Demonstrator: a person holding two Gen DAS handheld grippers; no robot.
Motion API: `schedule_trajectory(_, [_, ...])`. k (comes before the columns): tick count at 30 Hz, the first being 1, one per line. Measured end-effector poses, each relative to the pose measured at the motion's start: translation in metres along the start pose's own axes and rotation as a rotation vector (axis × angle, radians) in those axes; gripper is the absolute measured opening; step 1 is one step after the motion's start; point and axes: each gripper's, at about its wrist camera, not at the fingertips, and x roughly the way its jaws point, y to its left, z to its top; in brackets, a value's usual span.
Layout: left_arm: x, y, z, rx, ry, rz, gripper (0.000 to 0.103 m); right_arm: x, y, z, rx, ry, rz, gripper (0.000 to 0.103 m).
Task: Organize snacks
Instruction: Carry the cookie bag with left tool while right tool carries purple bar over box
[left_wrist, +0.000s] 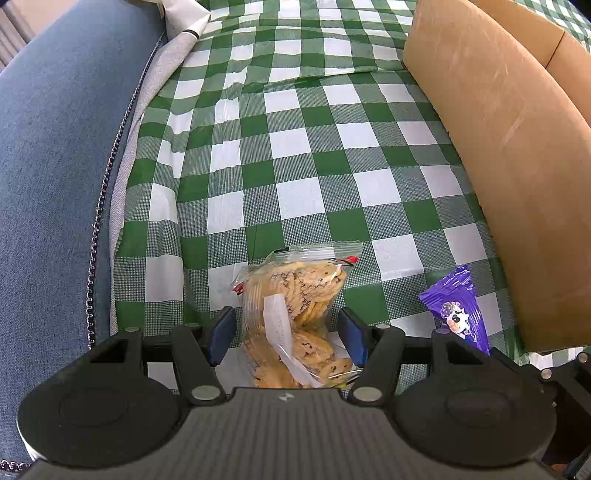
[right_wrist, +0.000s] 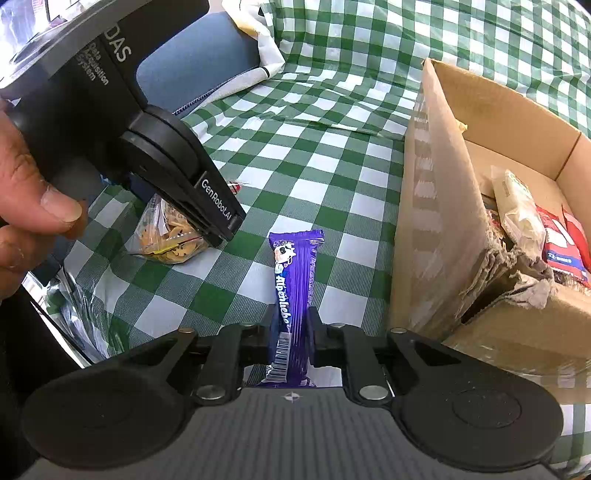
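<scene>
Here, checked cloth (left_wrist: 295, 155) lies bare ahead of both tongs, walled on the right by the cardboard box (right_wrist: 436, 206). One cookie bag (left_wrist: 295, 317), one purple candy bar (right_wrist: 291, 291). My left tongs (left_wrist: 288, 332) straddle the bag, parted; my right tongs (right_wrist: 291, 339) press the bar's sides, low over the counter.

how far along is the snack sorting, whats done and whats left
Done: several packets already sit inside the cardboard box. In hand: the right claw is shut on the purple candy bar, which lies on the checked cloth; the left claw is open around the cookie bag, not yet gripping. Left: both of these must go into the box.
</scene>
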Motion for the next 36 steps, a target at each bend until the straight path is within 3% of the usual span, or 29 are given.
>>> schedule_trajectory(8, [0.002,0.003,0.001,0.005,0.000,-0.002,0.055,0.011,0.002,-0.003,-0.005,0.045,0.008,0.025])
schedule_trajectory(13, [0.002,0.003,0.001,0.015,-0.009,0.002,0.050,0.014,0.000,-0.005,0.001,0.058,0.006,0.025])
schedule_trajectory(19, [-0.005,0.006,-0.002,-0.007,-0.051,0.013,0.046,0.003,0.004,-0.002,-0.027,-0.001,0.021,0.017])
schedule_trajectory(29, [-0.040,0.026,-0.002,-0.161,-0.245,0.061,0.046,-0.035,0.002,0.013,-0.029,-0.145,0.031,0.017])
schedule_trajectory(36, [-0.072,0.030,0.003,-0.262,-0.413,0.117,0.046,-0.071,-0.008,0.021,-0.017,-0.300,0.018,0.017])
